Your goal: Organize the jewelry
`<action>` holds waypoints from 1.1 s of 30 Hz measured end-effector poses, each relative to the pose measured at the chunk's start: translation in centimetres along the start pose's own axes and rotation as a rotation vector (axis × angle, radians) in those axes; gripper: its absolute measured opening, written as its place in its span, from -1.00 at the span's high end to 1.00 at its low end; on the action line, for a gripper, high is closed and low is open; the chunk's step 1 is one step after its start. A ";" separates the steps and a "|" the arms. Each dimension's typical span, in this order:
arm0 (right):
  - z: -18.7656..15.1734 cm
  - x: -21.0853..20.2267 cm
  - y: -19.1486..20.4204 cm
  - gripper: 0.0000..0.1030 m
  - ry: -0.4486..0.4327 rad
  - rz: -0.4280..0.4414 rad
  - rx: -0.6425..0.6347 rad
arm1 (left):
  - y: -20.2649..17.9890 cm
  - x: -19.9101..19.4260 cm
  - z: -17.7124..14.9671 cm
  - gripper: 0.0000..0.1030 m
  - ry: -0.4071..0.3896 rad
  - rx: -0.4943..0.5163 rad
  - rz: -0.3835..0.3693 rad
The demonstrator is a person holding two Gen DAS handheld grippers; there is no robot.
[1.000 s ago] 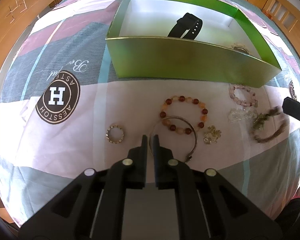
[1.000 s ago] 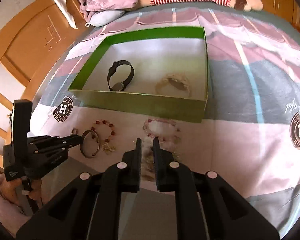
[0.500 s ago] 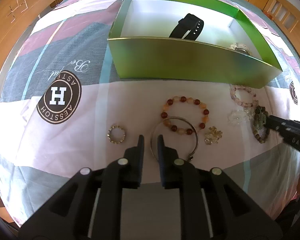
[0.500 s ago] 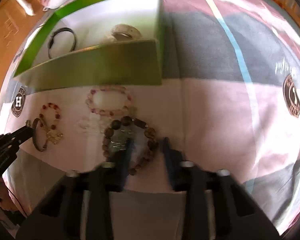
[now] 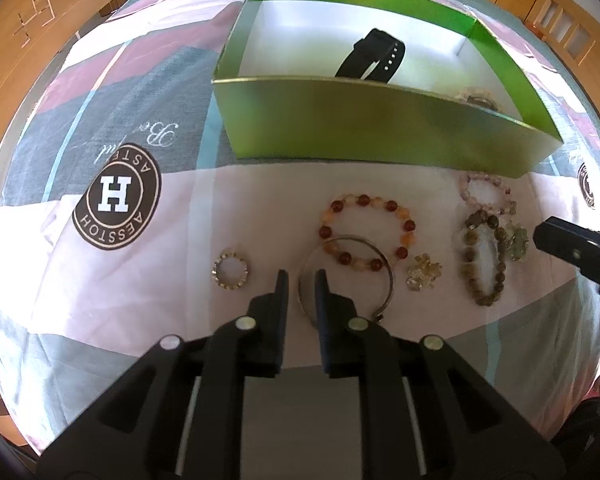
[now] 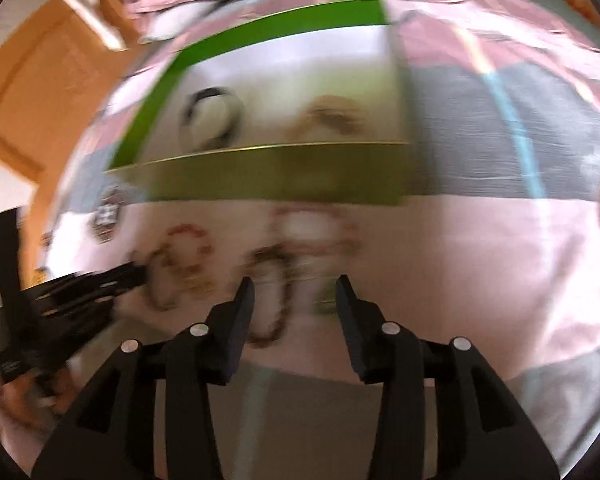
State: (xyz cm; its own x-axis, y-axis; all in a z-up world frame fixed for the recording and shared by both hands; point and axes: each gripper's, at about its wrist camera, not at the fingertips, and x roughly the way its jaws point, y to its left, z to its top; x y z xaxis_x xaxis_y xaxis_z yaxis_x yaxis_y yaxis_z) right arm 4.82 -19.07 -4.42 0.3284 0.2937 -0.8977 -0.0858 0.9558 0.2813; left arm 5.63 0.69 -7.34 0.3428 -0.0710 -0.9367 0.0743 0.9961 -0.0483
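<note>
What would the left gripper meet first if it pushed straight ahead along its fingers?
Most likely the silver bangle: the left gripper has its open fingers astride the bangle's near-left rim. Just beyond lies the red and orange bead bracelet. The gripper's height above the bedspread is unclear.

From my left gripper (image 5: 301,286), the bangle (image 5: 346,276) wraps round the rt jaw w/ its left edge in the gap, the beaded bracelet (image 5: 367,232) sits just ahead overlapping it, and the small ring (image 5: 230,271) lies left of the jaws. Rt of them: charm cluster (image 5: 423,271), then the dark bead bracelet (image 5: 485,258), w/ another bead bracelet (image 5: 487,194) beyond that. The box (image 5: 380,128) sits farther ahead w/ the watch (image 5: 370,60) inside; my right gripper (image 6: 295,294) straddles the dark bead bracelet area, view too blurred for more.
</note>
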 end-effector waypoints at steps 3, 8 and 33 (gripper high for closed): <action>-0.1 0.8 -1.1 0.17 0.002 -0.084 0.002 | 0.4 -0.2 0.2 0.71 0.000 -0.015 -0.026; -0.8 2.9 -0.1 0.17 0.038 -0.118 -0.050 | 1.1 0.2 0.5 0.63 0.012 -0.049 -0.067; 0.0 2.7 -1.2 0.60 0.061 -0.129 -0.024 | 0.8 1.7 0.5 0.34 0.045 -0.037 -0.006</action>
State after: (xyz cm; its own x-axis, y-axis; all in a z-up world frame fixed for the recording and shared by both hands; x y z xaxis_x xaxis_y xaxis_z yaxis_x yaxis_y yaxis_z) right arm 5.82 -19.44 -7.15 0.2806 0.1684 -0.9449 -0.0693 0.9855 0.1551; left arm 6.70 1.39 -8.81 0.2995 -0.0752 -0.9511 0.0416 0.9970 -0.0658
